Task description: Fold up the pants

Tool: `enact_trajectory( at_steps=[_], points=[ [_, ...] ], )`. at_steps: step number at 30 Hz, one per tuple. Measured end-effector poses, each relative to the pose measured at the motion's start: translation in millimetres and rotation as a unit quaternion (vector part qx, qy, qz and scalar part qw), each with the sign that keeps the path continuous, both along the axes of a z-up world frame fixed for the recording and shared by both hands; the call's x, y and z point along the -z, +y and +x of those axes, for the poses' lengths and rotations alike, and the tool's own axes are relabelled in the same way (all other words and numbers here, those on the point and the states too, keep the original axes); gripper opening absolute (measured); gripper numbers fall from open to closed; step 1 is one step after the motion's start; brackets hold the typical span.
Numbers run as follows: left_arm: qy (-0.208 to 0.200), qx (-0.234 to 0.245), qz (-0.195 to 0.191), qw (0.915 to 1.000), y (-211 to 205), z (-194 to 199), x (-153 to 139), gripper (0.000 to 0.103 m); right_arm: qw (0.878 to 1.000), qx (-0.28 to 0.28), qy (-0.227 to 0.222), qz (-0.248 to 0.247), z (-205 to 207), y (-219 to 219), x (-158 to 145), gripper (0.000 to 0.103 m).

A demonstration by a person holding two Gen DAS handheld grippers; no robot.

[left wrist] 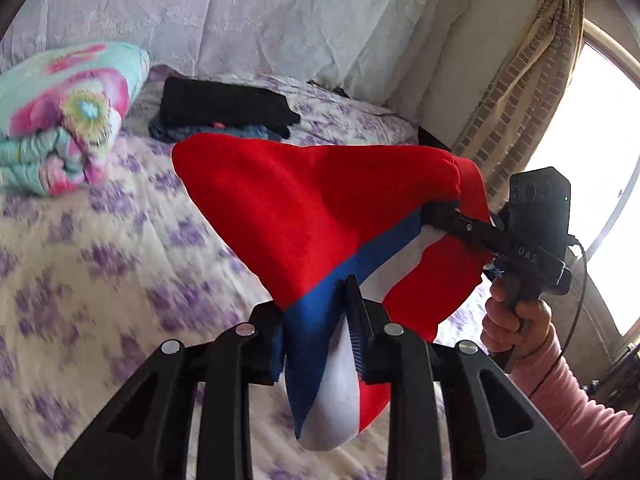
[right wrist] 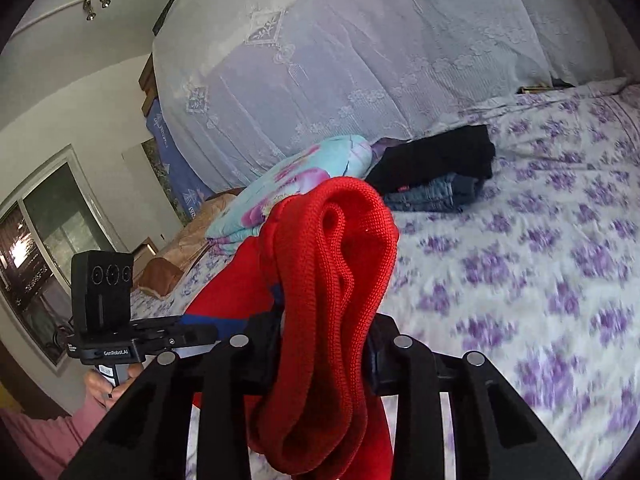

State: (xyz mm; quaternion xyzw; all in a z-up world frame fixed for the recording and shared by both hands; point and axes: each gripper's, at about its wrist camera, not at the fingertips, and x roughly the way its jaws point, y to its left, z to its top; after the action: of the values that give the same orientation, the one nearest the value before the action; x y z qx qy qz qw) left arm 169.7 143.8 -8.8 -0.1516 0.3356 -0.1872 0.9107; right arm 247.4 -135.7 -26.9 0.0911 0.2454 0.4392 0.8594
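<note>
1. Red knit with a blue and white side stripe: the pants hang in the air above the bed, stretched between my two grippers, not lying on the sheet.
2. Left gripper: its jaws are nearly closed and pinch the striped edge, with blue and white cloth bunched between the pads and a tail drooping toward 6 o'clock. That bunch is thick and uneven, so I judge it could creep out under a tug.
3. Right gripper: jaws likewise narrowed on a rolled wad of the ribbed red hem. In the left wrist view it sits at 3 o'clock, with the person's hand on the handle. A rolled wad is a poor hold; part of it may slip free and leave one layer only.
4. If I pull the two apart too hard, one end could pop loose and the pants would drop in a heap.
5. The folded stack of dark clothes lies at 11 o'clock and the floral quilt at 9 o'clock; a swinging leg could drag across and upset them.
6. Both views are smeared, so I cannot tell whether the legs are aligned; laying down blind risks a crooked fold.
</note>
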Motion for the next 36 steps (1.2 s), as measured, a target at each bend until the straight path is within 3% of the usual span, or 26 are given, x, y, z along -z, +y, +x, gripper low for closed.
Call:
enact_trajectory(
  at_steps=[3, 6, 7, 8, 9, 10, 13, 15, 17, 22, 25, 29, 32, 36],
  points=[
    [0.013, -0.03, 0.029, 0.999, 24.9, 45.3, 17.5, 0.026, 1.0, -0.003, 0.028, -0.006, 64.6, 36.7, 11.5, 0.033],
    [0.084, -0.062, 0.035, 0.994, 50.5, 83.9, 76.6, 0.027, 0.995, 0.022, 0.082, -0.057, 115.9, 66.6, 64.8, 0.036],
    [0.106, -0.075, 0.036, 0.9908, 58.0, 88.4, 96.7, 0.04, 0.989, 0.045, 0.102, -0.097, 127.2, 74.2, 88.6, 0.053],
    [0.115, -0.079, 0.003, 0.9902, 67.9, 88.0, 108.2, 0.044, 0.986, 0.053, 0.117, -0.104, 132.6, 74.7, 102.7, 0.053],
    [0.12, -0.081, -0.029, 0.989, 77.3, 86.4, 106.0, 0.043, 0.988, 0.051, 0.126, -0.076, 132.2, 66.8, 101.2, 0.054],
    [0.116, -0.092, -0.027, 0.9885, 82.6, 81.9, 95.2, 0.044, 0.989, 0.066, 0.12, -0.057, 126.9, 56.8, 91.7, 0.058],
    [0.059, -0.156, 0.036, 0.9854, 82.6, 54.1, 64.3, 0.077, 0.988, 0.13, 0.043, -0.067, 90.4, 37.1, 63.1, 0.059],
    [0.044, -0.183, 0.076, 0.9792, 68.3, 37.3, 45.1, 0.086, 0.986, 0.143, -0.006, -0.08, 63.6, 35.3, 50.4, 0.061],
    [0.03, -0.195, 0.1, 0.9753, 52.3, 22.4, 29.2, 0.098, 0.985, 0.142, -0.035, -0.09, 36.9, 41.1, 43.8, 0.081],
    [0.005, -0.192, 0.149, 0.97, 5.0, -19.0, 5.2, 0.098, 0.982, 0.135, -0.073, -0.111, -29.7, 50.8, 41.4, 0.099],
    [-0.009, -0.2, 0.161, 0.9665, -14.4, -39.7, 13.6, 0.098, 0.981, 0.144, -0.076, -0.106, -55.8, 45.2, 54.5, 0.099],
    [0.014, -0.194, 0.171, 0.9657, -32.1, -55.1, 37.9, 0.098, 0.977, 0.159, -0.032, -0.138, -61.0, 51.3, 70.9, 0.099],
    [0.01, -0.201, 0.191, 0.9607, -40.1, -64.0, 46.5, 0.098, 0.973, 0.168, -0.037, -0.153, -71.1, 54.0, 79.3, 0.099],
    [0.0, -0.203, 0.181, 0.9624, -40.0, -71.8, 47.5, 0.098, 0.972, 0.176, -0.043, -0.153, -79.2, 50.1, 84.0, 0.099]
  ],
)
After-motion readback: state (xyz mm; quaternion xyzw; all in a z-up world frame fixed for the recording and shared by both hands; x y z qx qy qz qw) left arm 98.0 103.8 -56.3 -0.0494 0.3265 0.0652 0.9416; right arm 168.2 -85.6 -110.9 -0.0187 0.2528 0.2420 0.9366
